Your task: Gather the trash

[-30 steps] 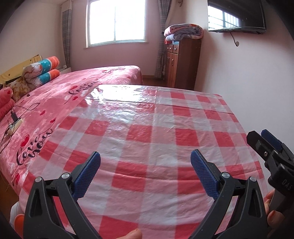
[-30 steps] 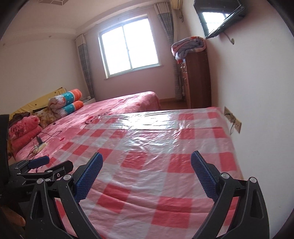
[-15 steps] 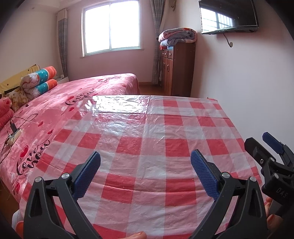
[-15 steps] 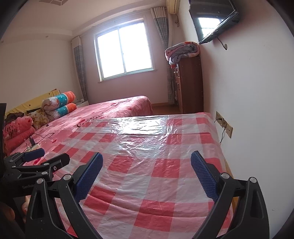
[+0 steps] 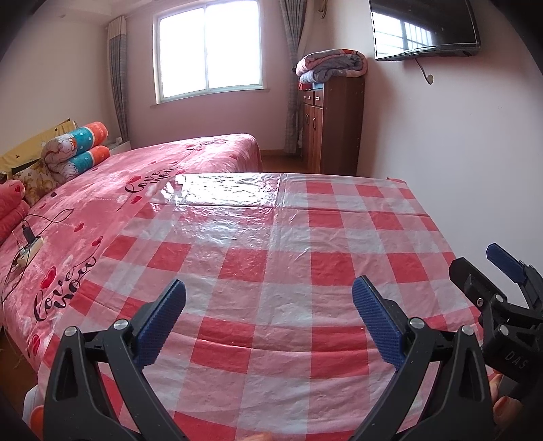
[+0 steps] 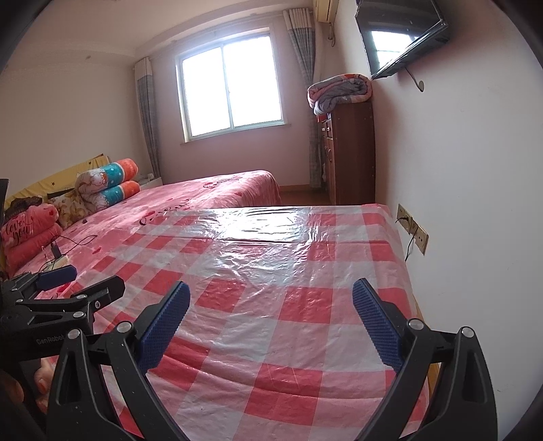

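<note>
Two handheld grippers hover side by side above a counter covered in a glossy red-and-white checked plastic tablecloth [image 5: 271,264] in a pink-walled bedroom. The left gripper [image 5: 268,315] has its blue-padded fingers [image 5: 159,322] spread wide with nothing between them, and the right gripper [image 6: 271,315] is likewise spread wide and empty; each appears at the edge of the other's view. No trash can be made out on the cloth in either view. Beside the counter lies a bed under a pink heart-print cover [image 5: 112,203], with rolled bolsters [image 5: 78,149] at its head and a power strip with cable [image 5: 27,244] on it. Against the far wall, a wooden cabinet [image 5: 334,125] carries a folded blanket [image 5: 331,66], beneath a wall-mounted television [image 5: 424,30].
</note>
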Demonstrator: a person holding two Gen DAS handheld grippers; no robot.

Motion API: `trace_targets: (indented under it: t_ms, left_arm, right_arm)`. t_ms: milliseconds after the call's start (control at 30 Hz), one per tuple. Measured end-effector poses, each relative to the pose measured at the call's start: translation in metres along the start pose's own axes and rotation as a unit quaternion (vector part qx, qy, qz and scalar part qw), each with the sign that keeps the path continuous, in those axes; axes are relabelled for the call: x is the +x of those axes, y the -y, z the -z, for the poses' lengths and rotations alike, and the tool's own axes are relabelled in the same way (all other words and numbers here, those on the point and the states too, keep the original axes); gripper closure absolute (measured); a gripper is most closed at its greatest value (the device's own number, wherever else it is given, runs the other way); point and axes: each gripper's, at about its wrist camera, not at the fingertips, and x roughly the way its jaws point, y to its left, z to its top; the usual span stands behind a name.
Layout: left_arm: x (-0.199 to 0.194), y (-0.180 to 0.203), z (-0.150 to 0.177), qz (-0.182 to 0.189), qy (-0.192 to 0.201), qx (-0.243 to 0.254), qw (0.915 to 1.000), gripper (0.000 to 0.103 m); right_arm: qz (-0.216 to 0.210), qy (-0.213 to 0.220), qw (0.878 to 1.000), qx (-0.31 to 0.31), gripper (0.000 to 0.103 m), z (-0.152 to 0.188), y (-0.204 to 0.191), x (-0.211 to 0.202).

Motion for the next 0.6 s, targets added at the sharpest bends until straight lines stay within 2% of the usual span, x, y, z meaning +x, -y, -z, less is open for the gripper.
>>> trace_targets:
  t_ms: [200,433,600]
  left_arm:
    - [0.014,-0.005,0.007,-0.011,-0.013,0.0,0.9999,0.004]
    - [0.059,-0.011,0.014,-0.028,-0.093,-0.007,0.9953,0.004]
    - [0.082,-0.011,0.015,-0.04,-0.117,-0.004,0.9923,0.004]
  right_arm:
    - [-0.004,-0.039,0.999,0.0,0.006,0.004,-0.003,0.018]
    - [-0.005,-0.157,0.987,0.019,0.006,0.017,-0.005,0.065]
    - [0.002,-0.202,0.979,0.023,0.006,0.025,-0.01,0.085]
